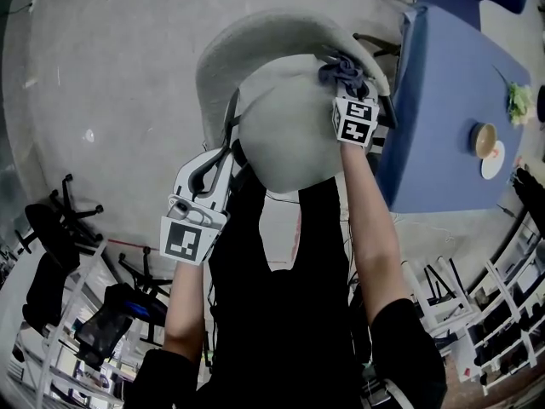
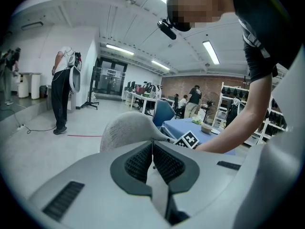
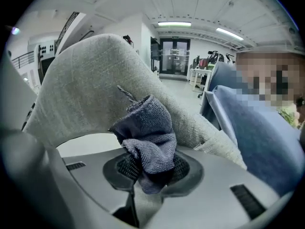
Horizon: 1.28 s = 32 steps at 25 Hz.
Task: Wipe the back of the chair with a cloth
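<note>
**Cloth held at the top edge of the chair's backrest**

Looking down in the head view, the grey chair (image 1: pixel 285 135) fills the centre, its curved backrest (image 1: pixel 255 37) arching over the round seat. The right gripper (image 1: pixel 349 83) sits at the backrest's upper right edge, where a dark blue-grey cloth (image 1: pixel 343 68) is bunched against the fabric. The left gripper (image 1: pixel 230 135) lies along the seat's left side, near the lower left end of the backrest. A blue table (image 1: pixel 443 118) stands just right of the chair and carries a cup (image 1: pixel 485 139).

In the left gripper view, the ribbed pads (image 2: pixel 138 161) meet with no gap and nothing between them. The backrest (image 2: pixel 128 130) rises beyond the jaws, clear of them. The right gripper's marker cube (image 2: pixel 189 140) shows past it, in front of the blue table.

In the right gripper view, the jaws are clamped on the cloth (image 3: pixel 147 132). Its folded wad stands up from between the pads, and its top lies against the pale woven backrest (image 3: pixel 90 89). The blue table (image 3: pixel 257 137) occupies the right side.
</note>
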{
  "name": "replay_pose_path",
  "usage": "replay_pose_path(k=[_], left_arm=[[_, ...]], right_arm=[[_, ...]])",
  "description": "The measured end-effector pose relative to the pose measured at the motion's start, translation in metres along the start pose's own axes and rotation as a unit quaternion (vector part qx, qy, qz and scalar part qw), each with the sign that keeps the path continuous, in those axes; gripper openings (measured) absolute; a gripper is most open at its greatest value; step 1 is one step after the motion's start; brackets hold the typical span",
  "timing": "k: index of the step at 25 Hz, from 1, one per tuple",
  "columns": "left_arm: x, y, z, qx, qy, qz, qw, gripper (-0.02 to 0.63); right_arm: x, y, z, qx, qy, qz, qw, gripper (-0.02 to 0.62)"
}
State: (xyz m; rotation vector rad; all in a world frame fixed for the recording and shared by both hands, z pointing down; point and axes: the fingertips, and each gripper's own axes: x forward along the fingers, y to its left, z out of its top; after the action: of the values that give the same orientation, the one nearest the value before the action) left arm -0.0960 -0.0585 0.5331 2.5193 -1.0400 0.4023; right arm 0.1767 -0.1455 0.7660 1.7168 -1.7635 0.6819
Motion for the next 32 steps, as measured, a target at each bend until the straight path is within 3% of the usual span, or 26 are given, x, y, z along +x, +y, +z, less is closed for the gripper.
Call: replay_pose_path(k=[7,14,17,20,24,28,32], left_arm=[[-0.013,-0.018,0.044,0.005,-0.026,0.015,0.9995,0.026],[-0.032,-0.048,0.111,0.028,-0.059,0.031,0.9974,0.026],[-0.037,-0.069,0.127,0.057,-0.063,0.026,0.9961,0.026],[-0.039,-0.093,0.134,0.097,-0.048,0.017,0.994,0.026],[-0.042,-0.128,0.149,0.087,-0.025,0.016,0.9957,0.026],[-0.05,-0.154,0.172,0.085,-0.037,0.028,0.9953,0.026],[-0.068,-0.168,0.195,0.082,-0.052,0.063,0.9933,0.026]], right_arm=[[-0.043,0.002,0.01,-0.025,0.008,0.021,0.999,0.115],[-0.112,0.011,0.044,-0.071,-0.012,0.088,0.993,0.115],[-0.148,0.017,0.06,-0.093,-0.023,0.122,0.988,0.115],[-0.188,0.023,0.08,-0.123,-0.03,0.162,0.979,0.115],[-0.236,0.021,0.109,-0.146,-0.053,0.217,0.964,0.112],[-0.278,0.014,0.143,-0.158,-0.088,0.251,0.951,0.11],[-0.32,0.027,0.165,-0.216,-0.114,0.305,0.921,0.11]])
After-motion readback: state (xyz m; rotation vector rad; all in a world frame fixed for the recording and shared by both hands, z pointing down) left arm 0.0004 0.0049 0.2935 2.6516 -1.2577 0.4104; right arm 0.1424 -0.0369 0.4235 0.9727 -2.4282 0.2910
